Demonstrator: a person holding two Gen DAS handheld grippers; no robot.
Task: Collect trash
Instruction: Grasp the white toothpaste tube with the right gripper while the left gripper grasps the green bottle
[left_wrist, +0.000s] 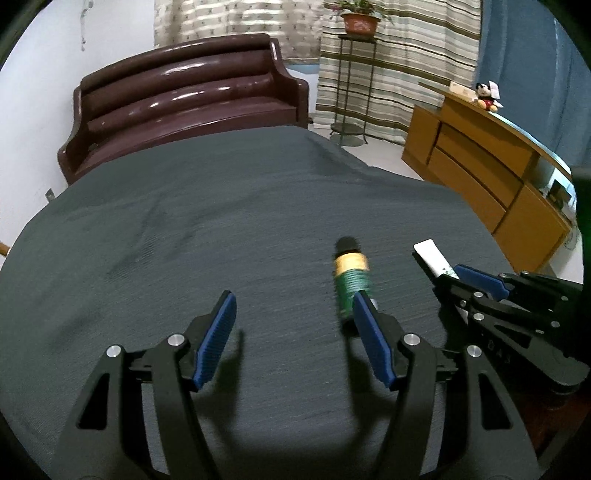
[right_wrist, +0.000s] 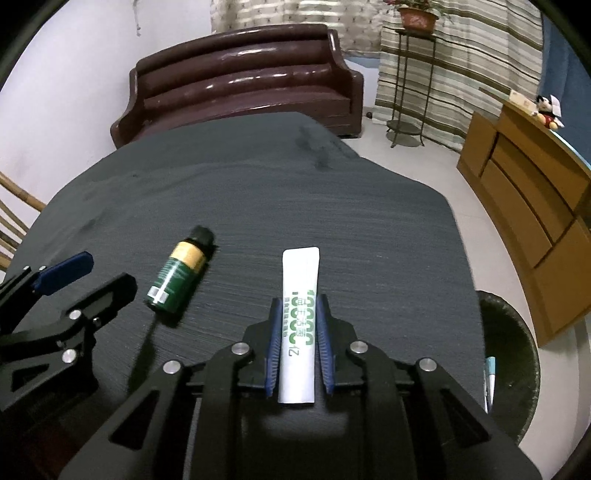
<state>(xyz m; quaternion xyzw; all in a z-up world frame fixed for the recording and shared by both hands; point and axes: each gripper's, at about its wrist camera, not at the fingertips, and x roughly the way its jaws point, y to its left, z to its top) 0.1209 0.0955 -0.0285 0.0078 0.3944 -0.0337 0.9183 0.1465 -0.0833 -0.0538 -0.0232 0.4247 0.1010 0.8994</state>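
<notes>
Left wrist: grey-clothed table (left_wrist: 221, 229), brown sofa (left_wrist: 192, 96).

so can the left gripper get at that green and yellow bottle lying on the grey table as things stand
Probably yes. The left gripper is open, the small green and yellow bottle lies just ahead by its right finger, and nothing sits between them; it would need to shift slightly right.

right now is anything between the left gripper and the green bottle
Nothing visible. The left gripper is open over bare cloth, and the bottle lies just ahead beside its right finger. The right gripper with the sachet is off to the side.
</notes>
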